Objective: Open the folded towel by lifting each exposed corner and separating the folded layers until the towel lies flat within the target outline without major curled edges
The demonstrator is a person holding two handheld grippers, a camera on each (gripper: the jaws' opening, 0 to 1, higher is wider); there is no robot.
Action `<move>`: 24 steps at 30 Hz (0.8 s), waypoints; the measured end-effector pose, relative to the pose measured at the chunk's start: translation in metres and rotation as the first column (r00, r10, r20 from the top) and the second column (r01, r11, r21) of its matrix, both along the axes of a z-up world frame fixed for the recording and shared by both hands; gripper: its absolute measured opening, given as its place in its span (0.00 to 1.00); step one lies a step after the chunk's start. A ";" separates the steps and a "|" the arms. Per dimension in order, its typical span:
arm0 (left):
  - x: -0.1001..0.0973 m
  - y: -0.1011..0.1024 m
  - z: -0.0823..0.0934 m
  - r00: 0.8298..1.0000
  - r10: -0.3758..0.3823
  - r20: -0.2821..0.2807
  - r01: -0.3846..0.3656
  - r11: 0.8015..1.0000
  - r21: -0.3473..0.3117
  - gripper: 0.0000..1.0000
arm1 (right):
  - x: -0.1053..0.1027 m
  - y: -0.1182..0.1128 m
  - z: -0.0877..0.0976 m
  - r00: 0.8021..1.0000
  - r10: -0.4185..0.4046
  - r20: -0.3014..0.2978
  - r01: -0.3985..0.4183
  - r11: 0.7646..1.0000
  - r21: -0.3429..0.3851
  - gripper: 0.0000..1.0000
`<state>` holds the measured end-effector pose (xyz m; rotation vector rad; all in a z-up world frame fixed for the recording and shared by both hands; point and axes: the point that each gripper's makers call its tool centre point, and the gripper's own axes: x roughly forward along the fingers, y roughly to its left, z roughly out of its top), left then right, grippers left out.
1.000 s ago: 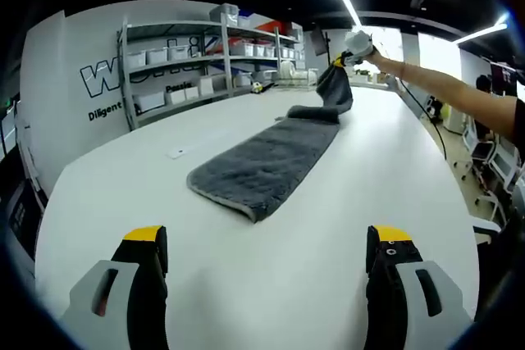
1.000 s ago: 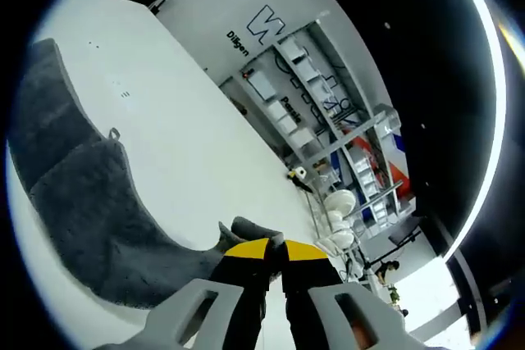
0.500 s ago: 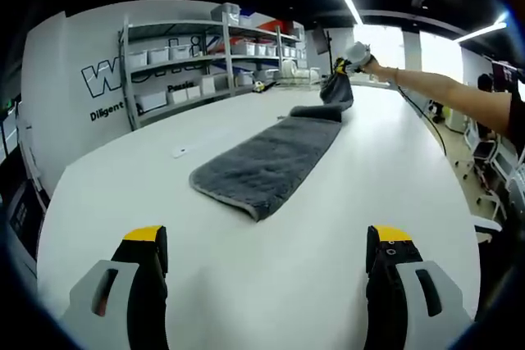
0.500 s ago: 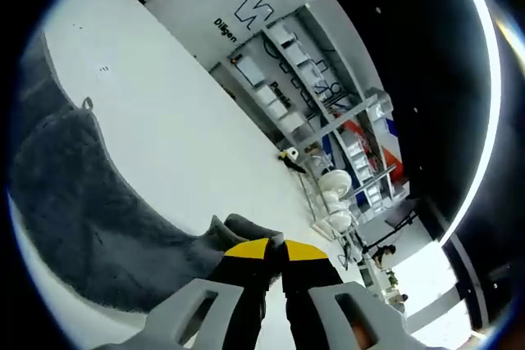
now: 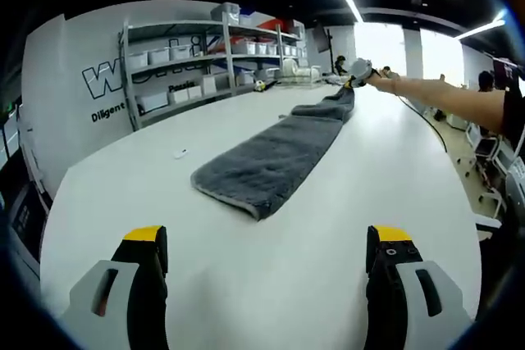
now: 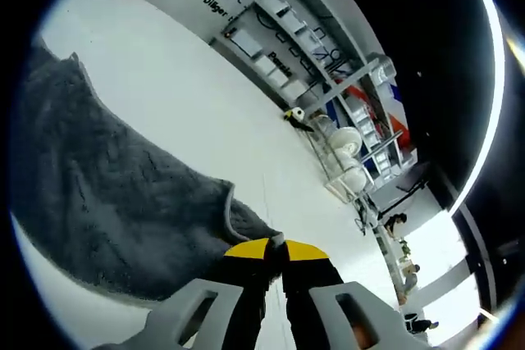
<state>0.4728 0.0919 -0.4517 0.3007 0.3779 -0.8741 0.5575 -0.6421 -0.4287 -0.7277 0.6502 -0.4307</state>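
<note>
Pinching plush grey towel (image 6: pixel 98 194) corner, right claw (image 6: pixel 275 248) closed, left claw (image 5: pixel 267 252) open above smooth white table (image 5: pixel 271 284)

Towel (image 5: pixel 275 156) on table (image 5: pixel 271 276), stretched lengthwise away from left gripper (image 5: pixel 267 256). Left gripper near table edge, well apart from towel's near end. Right gripper (image 5: pixel 358 81) at towel's far end, jaws pinching corner (image 6: pixel 261 234). Shelves (image 5: pixel 209 59) behind table, left of towel.

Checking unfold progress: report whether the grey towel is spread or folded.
Mostly spread: the grey towel lies long on the white table; right tongs pinch its far corner.
</note>
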 end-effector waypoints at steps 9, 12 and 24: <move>-0.001 0.000 -0.001 1.000 0.006 0.002 -0.006 1.000 0.008 1.00 | -0.012 -0.023 -0.033 0.999 -0.027 -0.026 0.026 0.999 -0.034 0.02; -0.002 -0.005 -0.002 1.000 -0.002 0.003 0.002 1.000 0.018 1.00 | -0.011 -0.026 -0.038 0.999 -0.015 -0.037 0.013 0.998 -0.062 0.02; -0.001 -0.006 -0.004 1.000 -0.004 -0.004 0.004 1.000 0.028 1.00 | -0.013 -0.035 -0.058 0.993 -0.030 -0.110 0.018 0.993 -0.114 0.02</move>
